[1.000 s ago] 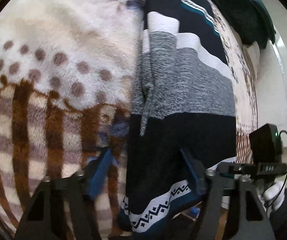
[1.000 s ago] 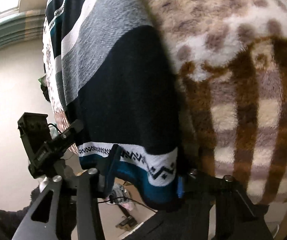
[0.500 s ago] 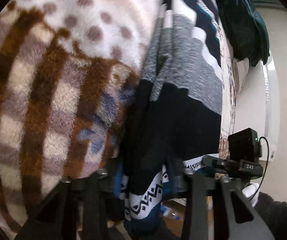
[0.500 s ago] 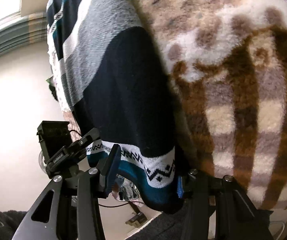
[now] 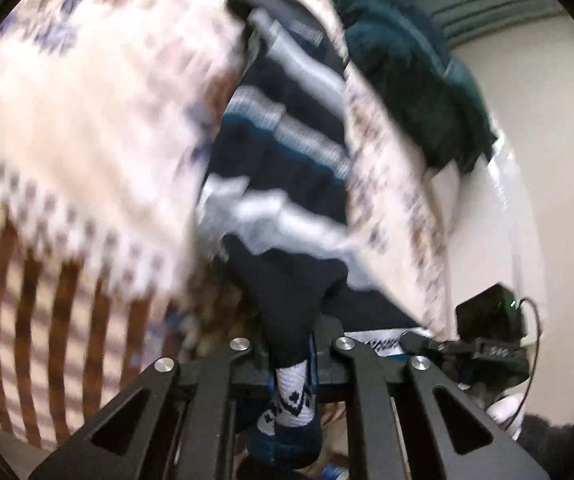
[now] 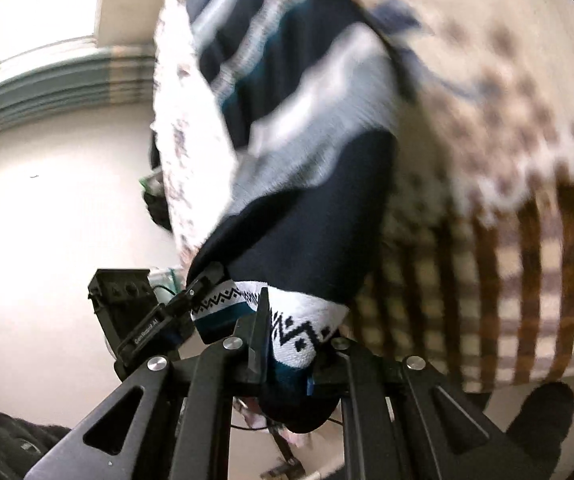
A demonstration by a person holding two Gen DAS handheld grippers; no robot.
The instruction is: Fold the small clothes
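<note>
— Two grippers, both busy? Start with the left one.

— Yes. The left gripper (image 5: pixel 291 354) has its jaws pinched onto the hem of the striped sweater (image 5: pixel 287 184), at the white band with the dark zigzag pattern. The fabric bunches between the fingers and hangs a little below them.

— Where does the sweater lie?

— On the fleece blanket (image 5: pixel 67 140), cream with brown dots and brown stripes. Its near end lifts off the blanket toward the jaws. Beyond it sits a dark teal garment (image 5: pixel 411 80). The view is blurred, so finer detail is lost.

— And the right side?

— The right gripper (image 6: pixel 287 354) is clamped on the same patterned hem, at the sweater's (image 6: pixel 307 184) other corner. The blanket (image 6: pixel 527 240) spreads to its right, and the left gripper's body shows just beside the hem on the left.
</note>
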